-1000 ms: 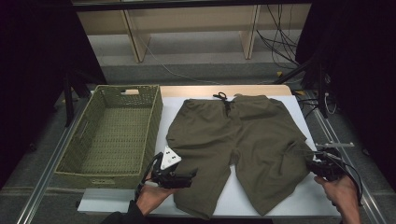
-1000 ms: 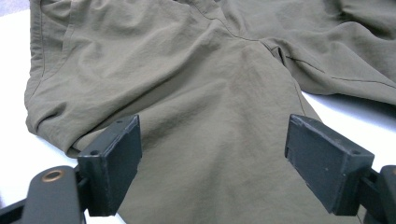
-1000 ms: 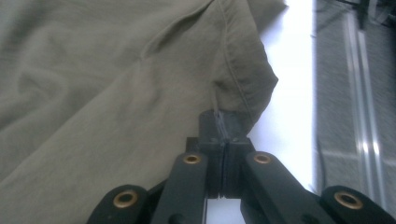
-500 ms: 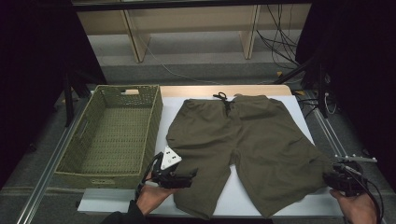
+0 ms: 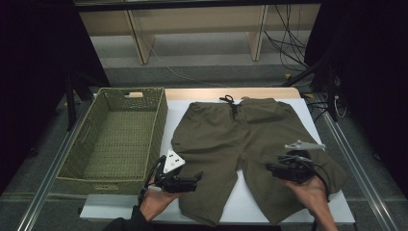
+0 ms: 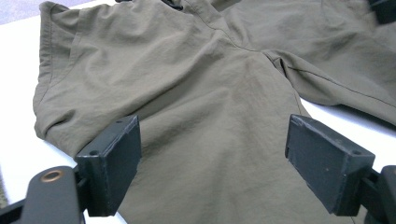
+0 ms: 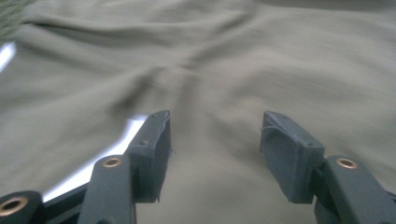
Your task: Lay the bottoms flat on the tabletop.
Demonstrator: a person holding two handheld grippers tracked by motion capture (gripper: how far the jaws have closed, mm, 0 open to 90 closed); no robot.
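1. Two hand-held grippers work over a pair of olive shorts (image 5: 250,149) spread flat on the white desk (image 5: 317,120), waistband and drawstring (image 5: 231,103) at the far side, both legs pointing toward the person.
2. Left hand-held gripper (image 5: 195,179) hovers at the outer hem of the left leg with its jaws wide and nothing between them; in the left gripper view the fabric lies under the open pads (image 6: 112,163), not pinched.
3. Right hand-held gripper (image 5: 272,168) sits above the right leg. Its jaws have just been opening, and in the right gripper view they stand apart over the cloth, holding none of it (that view is blurred).
4. A woven basket (image 5: 72,166) stands empty just left of the shorts, likely where the garment goes once folded.
5. What could go wrong from here:
 - With neither gripper holding cloth, a pinch taken from too high would close on air, or catch the top layer alone and drag the leg into a crease.
 - The right leg's hem reaches the desk's right front corner; a careless pull there could slide it over the edge.
 - If the two sides are lifted unevenly, the fold would land skewed and the bundle might not sit neatly in the basket.
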